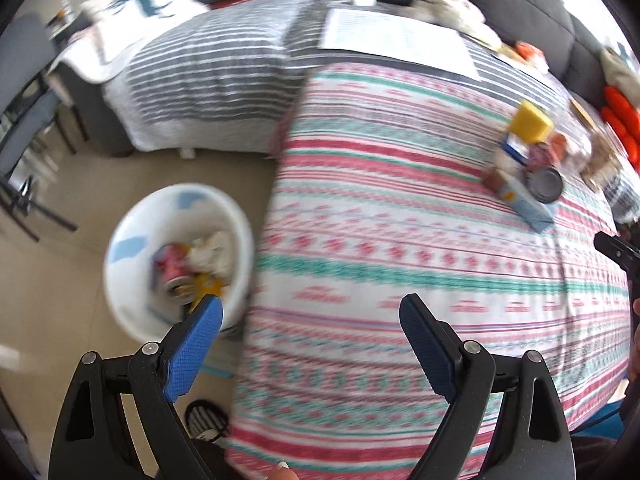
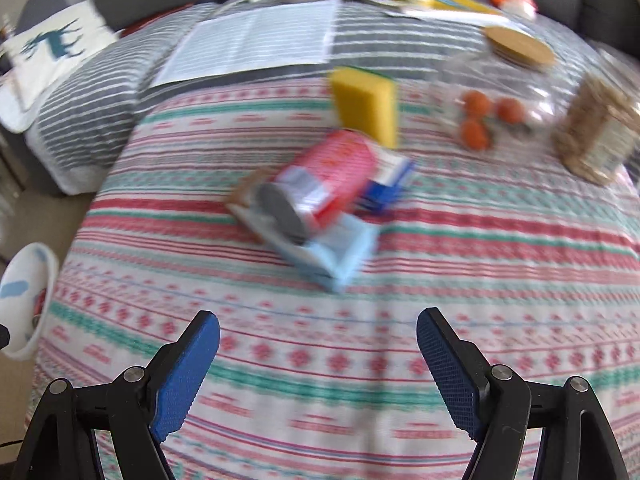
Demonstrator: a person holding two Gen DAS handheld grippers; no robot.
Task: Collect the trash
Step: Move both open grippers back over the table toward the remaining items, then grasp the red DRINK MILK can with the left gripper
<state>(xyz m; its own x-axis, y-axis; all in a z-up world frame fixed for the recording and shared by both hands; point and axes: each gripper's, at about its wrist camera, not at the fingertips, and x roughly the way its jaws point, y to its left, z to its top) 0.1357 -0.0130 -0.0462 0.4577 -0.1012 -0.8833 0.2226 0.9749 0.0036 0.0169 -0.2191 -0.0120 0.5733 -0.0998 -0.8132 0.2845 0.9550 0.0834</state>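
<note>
a bed covered with a red, green and white patterned blanket (image 2: 360,360) is seen. both the left gripper (image 1: 311,312) and the right gripper (image 2: 318,328) are held wide open, empty. the red and silver drink can (image 2: 320,184) lies on a light blue carton (image 2: 340,256), so it could be rolled away if nudged; the white round bin (image 1: 132,232) stands on the floor beside.

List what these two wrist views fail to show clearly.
- Can, right wrist view: label smeared by motion blur.
- White bin, left wrist view: contents blurred, partly behind the left gripper finger.
- Right gripper, left wrist view: cut off by the frame edge.
- Printed sheet: text too small.
</note>
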